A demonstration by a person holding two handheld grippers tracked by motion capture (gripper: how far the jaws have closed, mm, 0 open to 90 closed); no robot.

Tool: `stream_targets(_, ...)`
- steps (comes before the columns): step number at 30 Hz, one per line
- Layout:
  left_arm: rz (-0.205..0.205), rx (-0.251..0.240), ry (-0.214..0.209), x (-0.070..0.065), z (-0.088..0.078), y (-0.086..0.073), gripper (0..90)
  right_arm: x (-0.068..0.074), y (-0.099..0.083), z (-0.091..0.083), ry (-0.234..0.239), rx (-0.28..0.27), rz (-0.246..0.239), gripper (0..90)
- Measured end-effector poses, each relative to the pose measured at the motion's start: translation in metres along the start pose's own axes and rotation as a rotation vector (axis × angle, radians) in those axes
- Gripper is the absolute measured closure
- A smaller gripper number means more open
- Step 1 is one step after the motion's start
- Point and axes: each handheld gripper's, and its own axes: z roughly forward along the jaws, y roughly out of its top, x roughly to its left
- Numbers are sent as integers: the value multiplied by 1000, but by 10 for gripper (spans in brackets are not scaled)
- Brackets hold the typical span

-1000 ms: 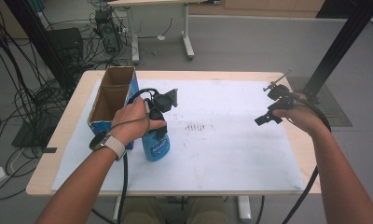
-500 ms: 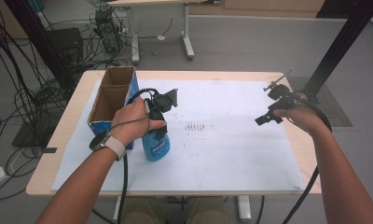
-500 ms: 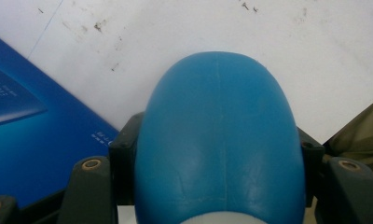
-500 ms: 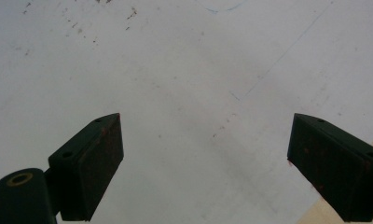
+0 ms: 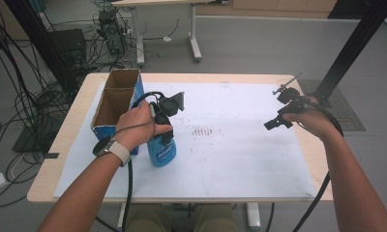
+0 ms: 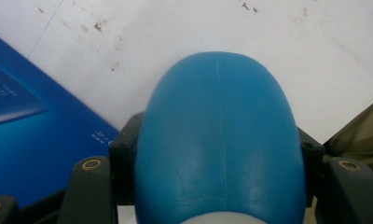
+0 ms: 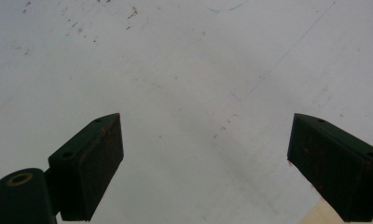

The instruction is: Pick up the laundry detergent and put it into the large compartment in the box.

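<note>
A blue plastic bottle point(image 5: 161, 151) stands upright on the white sheet, just right of a blue cardboard box point(image 5: 115, 104). My left gripper point(image 5: 162, 126) is shut on the bottle near its top. In the left gripper view the bottle's rounded blue body point(image 6: 219, 140) sits between the two black jaws, which press on both its sides. My right gripper point(image 5: 277, 117) hangs over the right side of the sheet, well apart from the bottle. Its pads point(image 7: 100, 163) stand wide apart with only bare white sheet between them.
The open-topped box has two brown compartments point(image 5: 115, 104) and stands at the table's left. A white sheet point(image 5: 230, 159) with faint reddish marks point(image 5: 204, 130) covers most of the wooden table point(image 5: 66, 145). Cables and table legs lie on the floor behind.
</note>
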Motion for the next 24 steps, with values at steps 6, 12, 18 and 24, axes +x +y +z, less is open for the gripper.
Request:
stream_targets(6,0,-1,-1,0,0,0,384,0,1,0,-1,-1,-4,105)
stream_targets(12,-2,-3,1,0,0,-1,385,0,1,0,0,-2,-1,105)
stream_targets(18,-2,-3,2,-1,0,-1,384,0,1,-1,-2,-1,0,106)
stream_targets(24,0,-3,2,-1,0,-1,384,0,1,-2,-3,1,3,105)
